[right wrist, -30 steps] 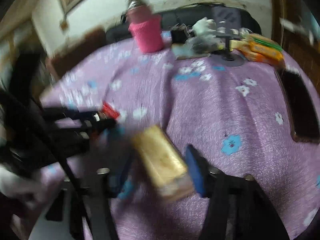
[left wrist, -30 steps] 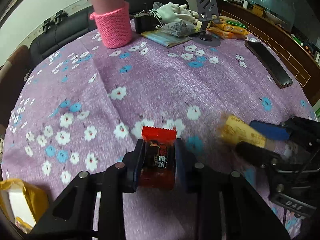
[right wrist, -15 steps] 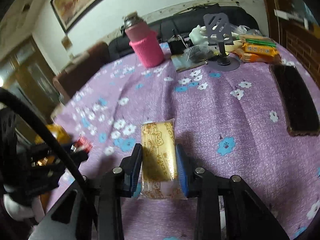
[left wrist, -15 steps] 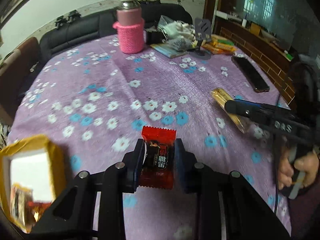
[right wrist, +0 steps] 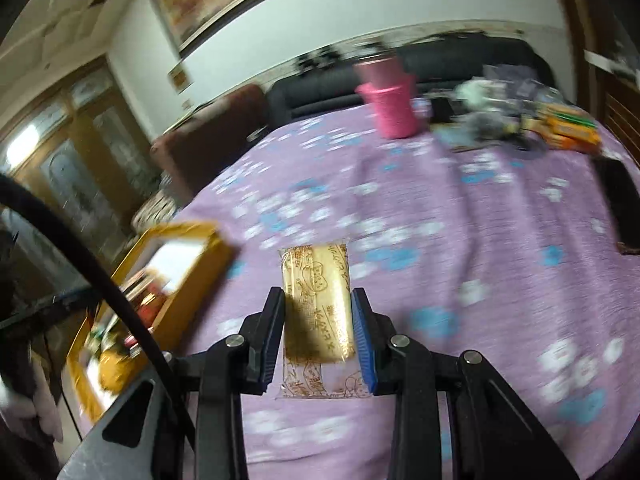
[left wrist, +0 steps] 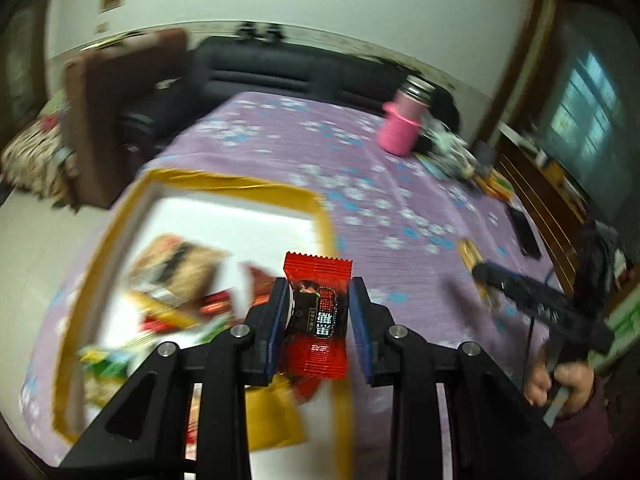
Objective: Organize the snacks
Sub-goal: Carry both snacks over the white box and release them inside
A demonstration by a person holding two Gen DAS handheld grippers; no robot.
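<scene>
Left gripper: jaws closed on the red candy packet, lower centre of frame, above the yellow box at lower left. Right gripper: jaws clamped on the yellow biscuit packet, centre frame, over the purple tablecloth.

Floral-clothed table under yellow box

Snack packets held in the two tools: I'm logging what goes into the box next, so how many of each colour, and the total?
Red: 1, the red candy packet in the left tool.
Golden-yellow: 1, the biscuit packet in the right tool.
Total: 2.
</scene>
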